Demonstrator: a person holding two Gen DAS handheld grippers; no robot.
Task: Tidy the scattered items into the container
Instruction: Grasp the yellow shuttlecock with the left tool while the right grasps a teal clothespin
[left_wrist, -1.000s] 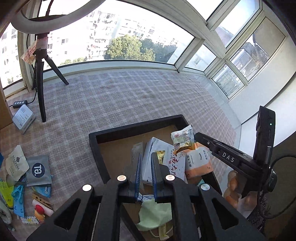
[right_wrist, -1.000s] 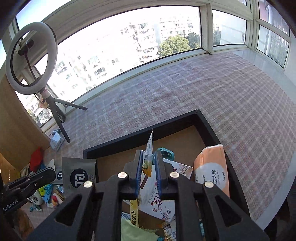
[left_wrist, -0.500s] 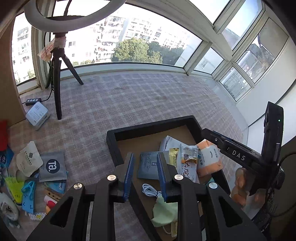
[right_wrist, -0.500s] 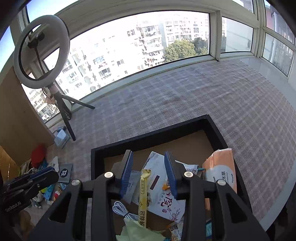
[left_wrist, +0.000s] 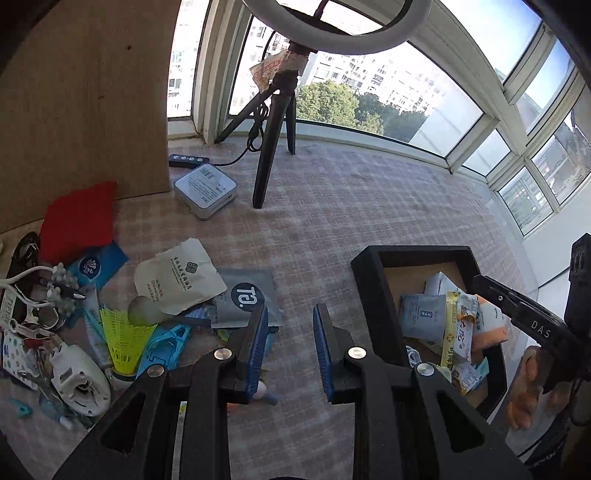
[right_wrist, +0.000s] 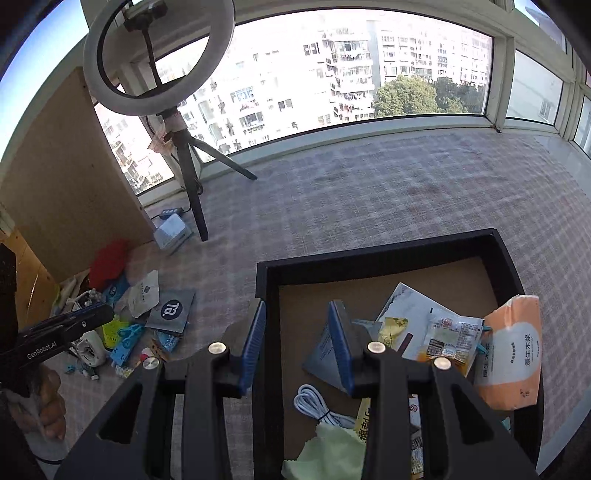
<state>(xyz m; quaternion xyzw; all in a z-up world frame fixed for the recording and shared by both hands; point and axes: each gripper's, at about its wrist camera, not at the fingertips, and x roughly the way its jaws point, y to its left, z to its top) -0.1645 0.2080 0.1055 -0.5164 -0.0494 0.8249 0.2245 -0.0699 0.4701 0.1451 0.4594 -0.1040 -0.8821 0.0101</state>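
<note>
My left gripper (left_wrist: 290, 325) is open with nothing between its blue pads, over plaid cloth between the pile and the black tray (left_wrist: 371, 291). The pile at left includes a grey pouch (left_wrist: 247, 299), a beige pouch (left_wrist: 177, 280), a yellow shuttlecock (left_wrist: 122, 339) and a blue tissue packet (left_wrist: 98, 266). My right gripper (right_wrist: 297, 321) is open and empty above the left rim of the tray (right_wrist: 369, 254). The tray holds an orange tissue pack (right_wrist: 513, 354), snack packets (right_wrist: 450, 336), a white cable (right_wrist: 314, 406) and a green cloth (right_wrist: 332, 450).
A ring light tripod (left_wrist: 269, 147) stands behind the pile, with a white box (left_wrist: 205, 188) and a power strip (left_wrist: 186, 159) at its feet. A wooden board (left_wrist: 85, 92) leans at far left, a red cloth (left_wrist: 77, 218) below it. Windows ring the cloth-covered surface.
My right gripper opened and the yellow snack strip dropped into the tray. Both grippers swung left; the left one went from over the tray to the edge of the pile.
</note>
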